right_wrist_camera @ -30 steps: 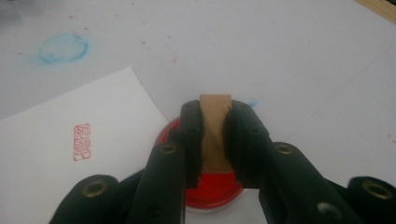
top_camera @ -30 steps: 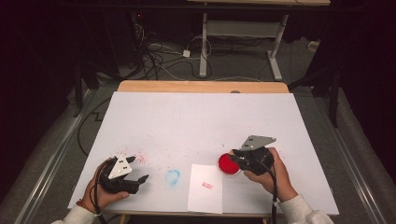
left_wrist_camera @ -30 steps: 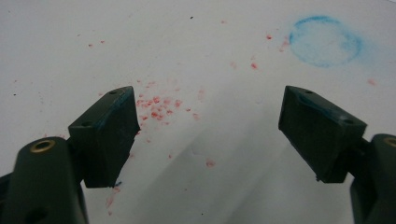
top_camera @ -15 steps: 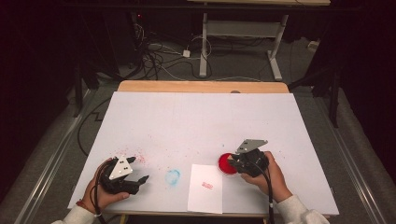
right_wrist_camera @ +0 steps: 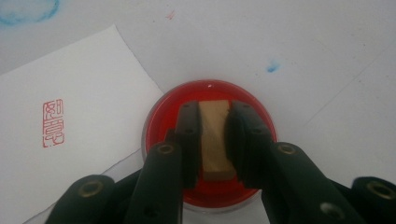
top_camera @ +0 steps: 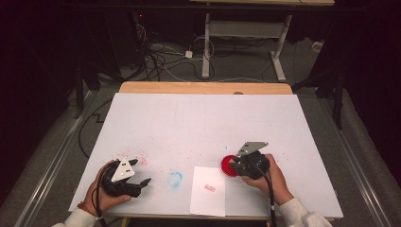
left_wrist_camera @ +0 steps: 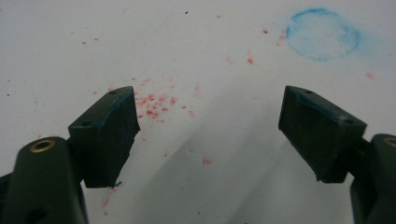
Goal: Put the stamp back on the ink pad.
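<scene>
A tan wooden stamp block (right_wrist_camera: 215, 140) is clamped between the jaws of my right gripper (right_wrist_camera: 212, 112), its end down in a round red ink pad (right_wrist_camera: 161, 114). From above, that gripper (top_camera: 236, 166) sits over the red ink pad (top_camera: 227, 163) at the table's front right. Left of the pad lies a white paper sheet (top_camera: 208, 203) bearing a red seal print (top_camera: 210, 188), also seen as the print (right_wrist_camera: 53, 123) on the sheet (right_wrist_camera: 79, 93). My left gripper (top_camera: 142, 182) rests open at the front left, its jaws (left_wrist_camera: 210, 135) wide apart over bare table.
The white table cover (top_camera: 203, 123) carries a blue ring stain (top_camera: 175, 179) between the grippers and red ink specks (left_wrist_camera: 156, 105) near the left one. A small blue smudge (right_wrist_camera: 273, 65) lies beyond the pad. Cables and desk legs lie on the floor behind.
My right gripper has come down and slightly forward-left with the stamp, from above the pad's right side onto the ink pad. The left gripper has stayed put.
</scene>
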`<state>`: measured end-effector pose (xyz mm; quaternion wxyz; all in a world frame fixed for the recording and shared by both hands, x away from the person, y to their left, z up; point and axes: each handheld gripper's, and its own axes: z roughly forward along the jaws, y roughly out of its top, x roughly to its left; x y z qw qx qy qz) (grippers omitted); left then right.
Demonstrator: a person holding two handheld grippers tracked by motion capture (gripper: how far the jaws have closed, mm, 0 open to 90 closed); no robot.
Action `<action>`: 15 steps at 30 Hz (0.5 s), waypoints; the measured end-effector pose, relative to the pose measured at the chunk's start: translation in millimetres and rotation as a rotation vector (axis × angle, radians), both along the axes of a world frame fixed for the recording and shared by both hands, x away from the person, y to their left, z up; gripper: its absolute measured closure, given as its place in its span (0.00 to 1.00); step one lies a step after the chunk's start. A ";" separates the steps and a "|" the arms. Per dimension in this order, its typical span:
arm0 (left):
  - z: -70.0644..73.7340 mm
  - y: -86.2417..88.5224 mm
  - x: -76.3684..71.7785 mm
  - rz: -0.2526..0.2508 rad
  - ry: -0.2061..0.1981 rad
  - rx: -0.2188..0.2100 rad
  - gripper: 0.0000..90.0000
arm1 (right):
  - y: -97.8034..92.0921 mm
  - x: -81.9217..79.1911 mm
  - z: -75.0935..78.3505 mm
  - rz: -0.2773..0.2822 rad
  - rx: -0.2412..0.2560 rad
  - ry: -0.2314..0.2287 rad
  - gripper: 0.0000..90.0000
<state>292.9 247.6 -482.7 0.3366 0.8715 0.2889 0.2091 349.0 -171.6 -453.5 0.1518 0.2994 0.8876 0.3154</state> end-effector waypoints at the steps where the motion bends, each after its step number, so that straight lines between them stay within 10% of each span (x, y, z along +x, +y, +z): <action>1: 0.0 -0.1 0.0 0.000 0.000 0.000 0.21 | -0.2 0.1 -0.1 0.001 -0.004 -0.001 0.83; 15: 0.8 0.5 -0.5 0.003 -0.004 0.002 0.21 | 1.3 -4.0 6.4 0.001 0.021 -0.020 0.72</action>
